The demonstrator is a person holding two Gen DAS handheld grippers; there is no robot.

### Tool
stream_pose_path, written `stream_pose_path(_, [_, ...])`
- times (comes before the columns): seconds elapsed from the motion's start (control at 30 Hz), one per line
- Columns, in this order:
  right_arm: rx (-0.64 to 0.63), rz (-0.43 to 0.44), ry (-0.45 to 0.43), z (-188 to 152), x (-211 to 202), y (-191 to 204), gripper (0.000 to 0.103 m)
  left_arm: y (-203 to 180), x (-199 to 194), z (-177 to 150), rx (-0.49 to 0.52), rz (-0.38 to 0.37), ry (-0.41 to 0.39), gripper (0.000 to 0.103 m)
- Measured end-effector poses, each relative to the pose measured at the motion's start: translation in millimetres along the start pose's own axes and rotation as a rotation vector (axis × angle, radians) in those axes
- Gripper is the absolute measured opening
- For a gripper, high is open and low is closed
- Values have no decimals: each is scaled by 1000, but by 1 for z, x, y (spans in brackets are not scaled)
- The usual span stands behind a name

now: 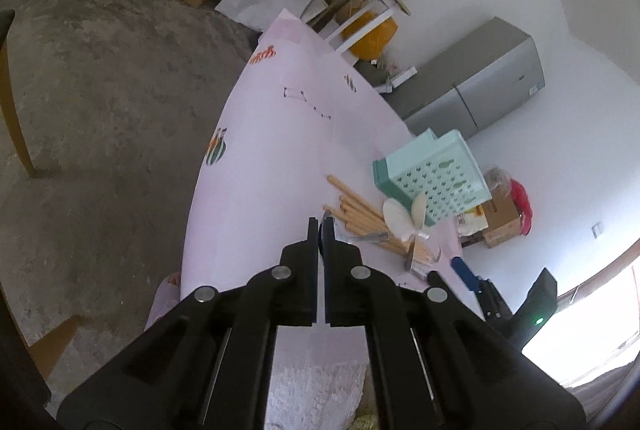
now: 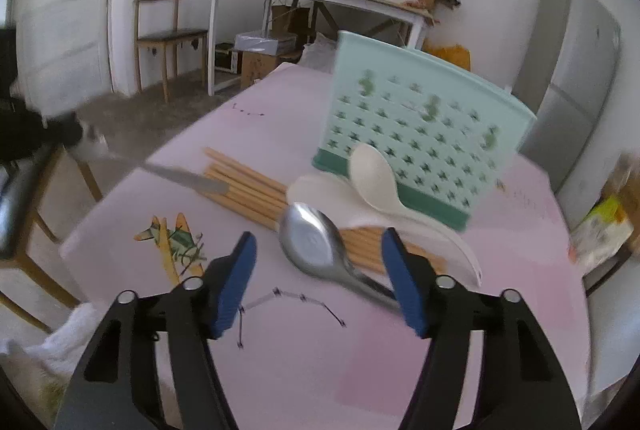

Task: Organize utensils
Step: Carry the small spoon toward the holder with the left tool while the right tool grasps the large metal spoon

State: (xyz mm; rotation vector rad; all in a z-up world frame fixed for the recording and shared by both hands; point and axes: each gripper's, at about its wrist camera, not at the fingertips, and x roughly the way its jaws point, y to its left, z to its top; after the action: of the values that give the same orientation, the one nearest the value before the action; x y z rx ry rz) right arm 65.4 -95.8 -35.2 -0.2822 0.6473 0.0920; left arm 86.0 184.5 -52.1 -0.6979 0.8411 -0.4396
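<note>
Left gripper: the left gripper [image 1: 319, 226] is squeezing its two fingers all the way together. A thin sliver of metal is showing at the tips, but I cannot tell if it is being held.
Right gripper: the right gripper [image 2: 320, 248] is standing part way apart, not gripping anything. The metal spoon [image 2: 310, 246] is lying on the table between its blue pads [image 2: 236, 282], and the pads are not pressing on it.
Metal spoon: it is lying bowl up, resting partly on the chopsticks [image 2: 244, 186].
Chopsticks: the bundle of wooden sticks is lying flat on the pink table [image 2: 288, 358], just in front of the holder [image 2: 424, 126].
White spoons: two white spoons [image 2: 372, 174] are lying near the foot of the holder, one leaning against it.
Knife: a knife [image 2: 186, 178] is lying with its blade across the far end of the chopsticks.
Holder: the green holder with little holes is standing upright on the table, behind all the utensils.
</note>
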Motion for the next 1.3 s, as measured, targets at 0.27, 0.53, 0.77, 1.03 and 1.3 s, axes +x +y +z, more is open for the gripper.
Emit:
stream_pose_path(0.27, [-150, -145, 55, -2, 30, 38, 43, 3, 2, 5, -13, -24, -23, 0])
stream_pose_path(0.53, [-164, -233, 109, -6, 46, 40, 12, 0, -1, 7, -5, -21, -48, 0])
stream_pose_path(0.77, [-126, -231, 41, -1, 24, 32, 6, -20, -16, 13, 36, -48, -101, 0])
stream_pose_path(1.03, [128, -81, -35, 20, -25, -28, 4, -80, -24, 48, 171, -131, -195, 0])
stream_pose_path(1.3, [327, -54, -157, 31, -70, -99, 4, -187, 14, 91, 518, 59, -228, 0])
